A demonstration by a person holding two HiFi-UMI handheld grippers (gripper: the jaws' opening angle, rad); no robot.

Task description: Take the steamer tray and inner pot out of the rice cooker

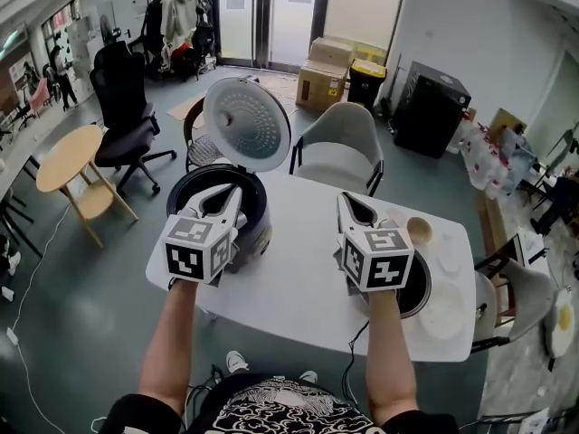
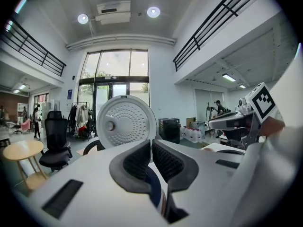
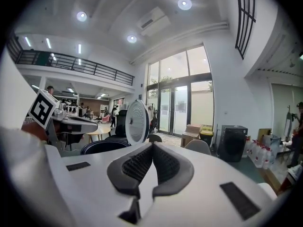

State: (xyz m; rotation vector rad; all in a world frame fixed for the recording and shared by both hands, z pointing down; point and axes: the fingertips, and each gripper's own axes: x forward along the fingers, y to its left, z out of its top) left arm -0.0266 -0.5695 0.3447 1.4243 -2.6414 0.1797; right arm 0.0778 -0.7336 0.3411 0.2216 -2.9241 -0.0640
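Observation:
The dark rice cooker [image 1: 204,193] stands at the left end of the white table [image 1: 298,278], its round white lid [image 1: 246,123] tipped up and open. That lid also shows in the left gripper view [image 2: 125,122] and the right gripper view [image 3: 137,122]. A dark round pot [image 1: 418,289] sits on the table at the right, half hidden by my right gripper's marker cube. My left gripper [image 1: 235,193] hangs over the cooker's near rim, shut and empty [image 2: 151,143]. My right gripper [image 1: 347,199] is held above the table's middle, also shut and empty [image 3: 152,148].
Two white round dishes [image 1: 445,318] and a small wooden bowl [image 1: 419,231] lie at the table's right end. A grey chair [image 1: 339,147] stands behind the table, with a black office chair [image 1: 122,107] and a round wooden table [image 1: 68,156] at the left.

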